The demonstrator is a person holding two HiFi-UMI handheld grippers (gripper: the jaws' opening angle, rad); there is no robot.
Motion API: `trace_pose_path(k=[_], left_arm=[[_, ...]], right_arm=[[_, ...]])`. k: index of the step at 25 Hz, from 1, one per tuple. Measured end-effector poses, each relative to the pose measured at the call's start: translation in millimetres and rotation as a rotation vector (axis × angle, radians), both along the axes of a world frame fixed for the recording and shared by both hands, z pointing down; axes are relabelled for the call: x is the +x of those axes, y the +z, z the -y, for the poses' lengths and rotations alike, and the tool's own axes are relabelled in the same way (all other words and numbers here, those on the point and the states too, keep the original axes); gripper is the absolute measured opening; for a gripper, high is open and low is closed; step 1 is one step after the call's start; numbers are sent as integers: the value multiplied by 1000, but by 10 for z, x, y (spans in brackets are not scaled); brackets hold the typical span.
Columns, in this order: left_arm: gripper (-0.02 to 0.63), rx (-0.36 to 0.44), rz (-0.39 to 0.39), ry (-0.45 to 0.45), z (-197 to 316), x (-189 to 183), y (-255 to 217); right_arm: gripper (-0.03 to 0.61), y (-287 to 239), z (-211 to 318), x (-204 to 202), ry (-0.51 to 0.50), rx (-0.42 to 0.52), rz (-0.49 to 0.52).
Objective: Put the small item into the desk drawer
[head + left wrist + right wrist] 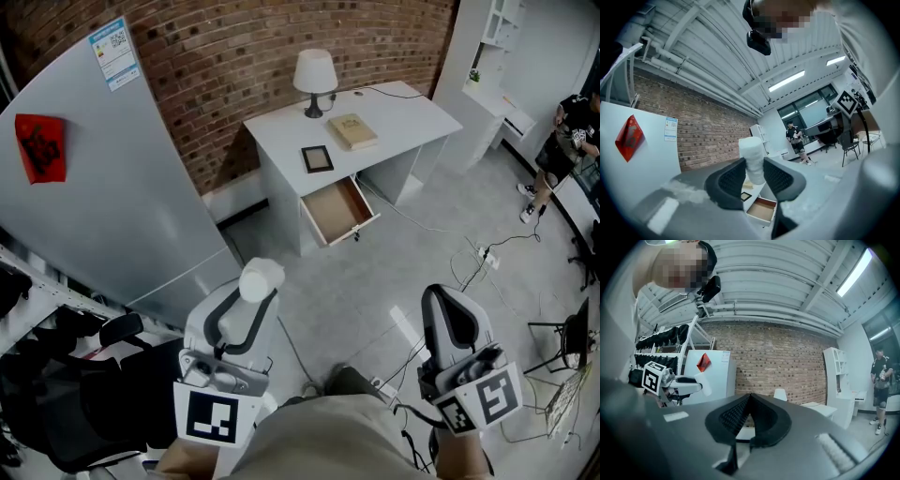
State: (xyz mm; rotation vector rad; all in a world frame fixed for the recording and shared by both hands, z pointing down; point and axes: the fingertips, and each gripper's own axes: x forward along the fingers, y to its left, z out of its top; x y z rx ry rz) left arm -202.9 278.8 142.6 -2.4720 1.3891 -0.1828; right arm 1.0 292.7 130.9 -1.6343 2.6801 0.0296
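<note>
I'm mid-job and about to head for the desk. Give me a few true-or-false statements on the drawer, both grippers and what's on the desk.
1. The drawer of the desk stands open. True.
2. The left gripper is empty. False: its jaws are closed on a white roll.
3. The right gripper holds the book. False: its jaws are shut on nothing, and the book lies on the desk.
4. A lamp stands on the desk. True.
</note>
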Motion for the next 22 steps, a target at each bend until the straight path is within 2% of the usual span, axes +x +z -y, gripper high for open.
trace_pose_path(k=[13,16,22], left_arm=[[130,-4,22,10,423,172,127],[129,-8,29,8,652,278,147],[129,-66,46,-5,1283,514,303]], right_arm=[[3,263,449,143,16,-28,16],[3,325,682,249,16,-40,19],[3,479,1366,480,5,-77,28]])
